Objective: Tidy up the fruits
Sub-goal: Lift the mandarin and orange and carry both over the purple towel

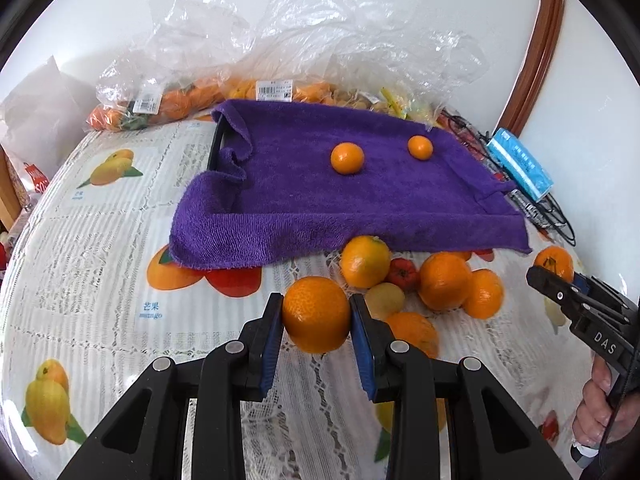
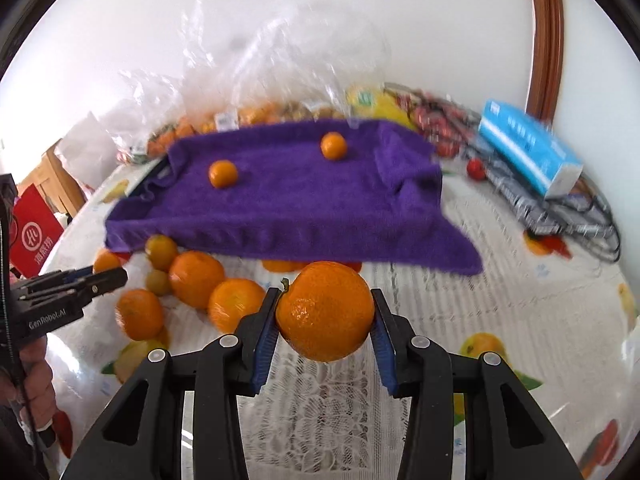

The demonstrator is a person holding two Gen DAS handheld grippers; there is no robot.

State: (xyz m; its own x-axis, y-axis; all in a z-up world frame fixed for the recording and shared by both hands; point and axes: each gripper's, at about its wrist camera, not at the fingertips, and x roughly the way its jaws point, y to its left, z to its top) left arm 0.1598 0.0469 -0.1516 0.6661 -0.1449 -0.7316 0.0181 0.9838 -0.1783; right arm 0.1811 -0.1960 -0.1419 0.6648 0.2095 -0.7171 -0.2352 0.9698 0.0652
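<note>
Each hand-held gripper grips one orange: left hand-held gripper (image 1: 317, 314) on its orange (image 1: 317, 314), right hand-held gripper (image 2: 325, 312) on a larger one (image 2: 325, 312). The purple towel (image 1: 360, 200) lies straight ahead of both, beyond the loose fruit (left marginally nearer, by my judgement).

Ahead of our left gripper (image 1: 317, 314), which is clamping an orange (image 1: 316, 312), a cluster of loose oranges (image 1: 444, 280) is crowding the tablecloth (image 1: 100, 280) just ahead and to its right, touching the near hem of the purple towel (image 1: 320, 200). To its left we are seeing open cloth. Beyond, the towel's middle is lying mostly free, with only two small oranges (image 1: 347, 158) sitting there. Crinkled plastic bags (image 1: 280, 40) are walling off the far edge, and cables (image 1: 552, 216) with a blue box (image 1: 520, 164) are blocking the towel's right side. Ahead of our right gripper (image 2: 325, 312), bare cloth is lying open to its right.
</note>
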